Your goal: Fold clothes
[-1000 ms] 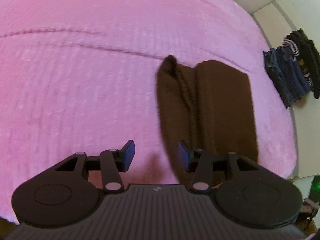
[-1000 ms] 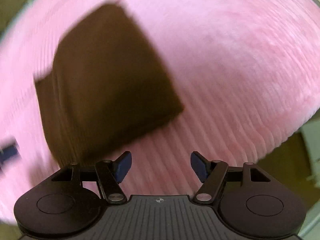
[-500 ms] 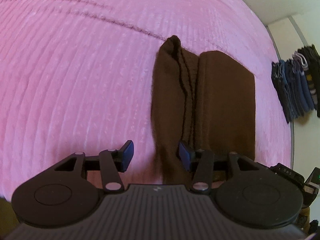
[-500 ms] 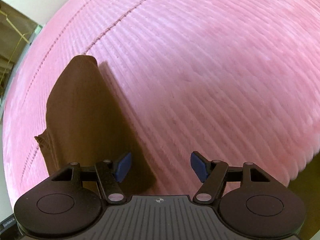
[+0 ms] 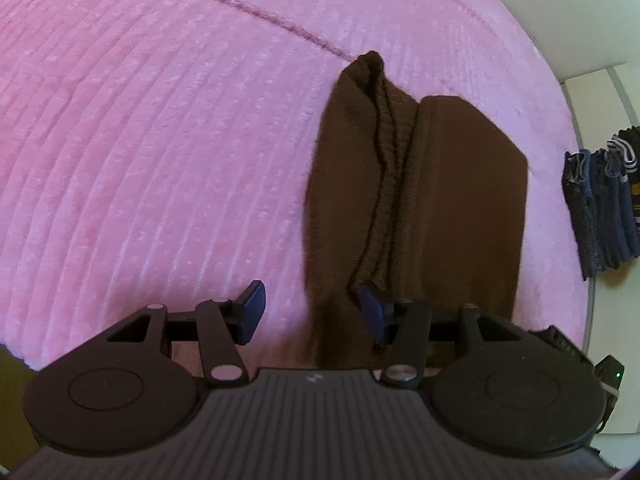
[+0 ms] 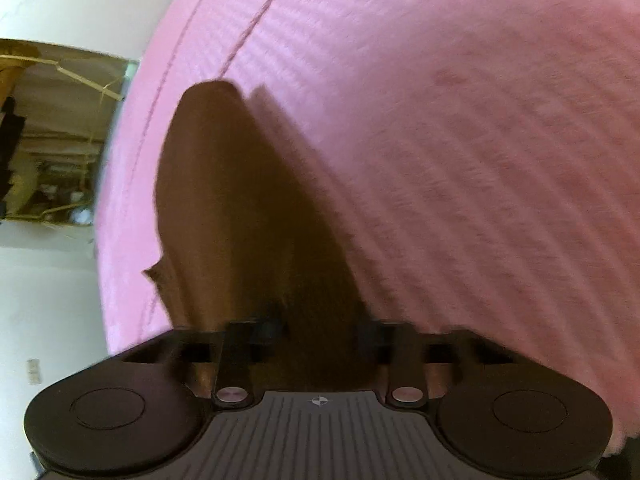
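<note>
A brown knitted garment (image 5: 432, 200) lies folded into a long rectangle on the pink ribbed blanket (image 5: 160, 140). My left gripper (image 5: 312, 314) is open at its near end. Its left finger is over bare blanket and its right finger is over the garment's ribbed fold. In the blurred right wrist view the same garment (image 6: 240, 220) runs away from my right gripper (image 6: 320, 334), with its near edge between the two dark fingers. The gap there looks narrow. Blur hides whether the fingers press the cloth.
A stack of dark folded clothes (image 5: 600, 208) stands on a white surface beyond the bed's right edge. A black device with a green light (image 5: 604, 368) shows at the lower right. Left of the bed are a white wall and a brownish opening (image 6: 52, 140).
My right gripper has swung onto the garment's near edge, and its fingers have drawn closer together. My left gripper has edged nearer the garment and stays open.
</note>
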Demonstrator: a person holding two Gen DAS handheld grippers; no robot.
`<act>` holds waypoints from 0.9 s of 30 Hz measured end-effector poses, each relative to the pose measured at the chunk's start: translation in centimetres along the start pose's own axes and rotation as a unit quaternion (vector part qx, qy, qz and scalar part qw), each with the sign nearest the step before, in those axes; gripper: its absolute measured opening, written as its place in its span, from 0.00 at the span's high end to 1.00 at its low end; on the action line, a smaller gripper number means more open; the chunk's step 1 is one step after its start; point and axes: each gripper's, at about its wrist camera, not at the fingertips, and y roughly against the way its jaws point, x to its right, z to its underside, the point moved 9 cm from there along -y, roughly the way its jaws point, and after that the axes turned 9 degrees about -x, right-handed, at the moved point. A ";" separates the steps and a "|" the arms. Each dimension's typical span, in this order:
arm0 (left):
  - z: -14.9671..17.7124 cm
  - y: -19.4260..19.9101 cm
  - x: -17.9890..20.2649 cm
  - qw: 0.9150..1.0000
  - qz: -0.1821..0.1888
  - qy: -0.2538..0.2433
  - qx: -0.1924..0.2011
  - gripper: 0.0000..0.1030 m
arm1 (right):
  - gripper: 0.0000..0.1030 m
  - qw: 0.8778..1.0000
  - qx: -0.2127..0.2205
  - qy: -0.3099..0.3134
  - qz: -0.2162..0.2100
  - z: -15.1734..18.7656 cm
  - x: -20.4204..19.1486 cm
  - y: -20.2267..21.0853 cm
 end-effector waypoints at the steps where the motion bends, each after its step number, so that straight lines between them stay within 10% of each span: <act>1: -0.1 0.1 -0.1 1.000 -0.003 0.000 0.001 0.54 | 0.77 1.000 -0.008 0.022 0.012 -0.4 -0.4 0.1; 7: -1.2 1.0 0.9 1.000 -0.008 -0.011 0.014 0.54 | 0.79 0.982 -0.043 0.172 0.072 -6.4 -2.4 2.8; 15: -2.3 0.4 4.2 0.999 -0.006 -0.047 0.016 0.54 | 0.74 0.916 -0.071 0.357 0.167 -21.6 -3.9 4.9; 19: -3.2 -0.9 6.7 0.997 -0.005 -0.076 0.012 0.54 | 0.29 0.942 0.014 0.284 0.180 -25.6 -2.7 6.1; 23: -4.5 -1.9 9.0 0.994 0.000 -0.106 0.013 0.52 | 0.30 0.986 0.099 0.109 0.072 -23.0 0.3 10.1; 27: -6.5 -2.8 10.7 0.990 0.014 -0.137 0.012 0.52 | 0.43 0.988 0.115 -0.071 -0.069 -14.8 4.0 11.9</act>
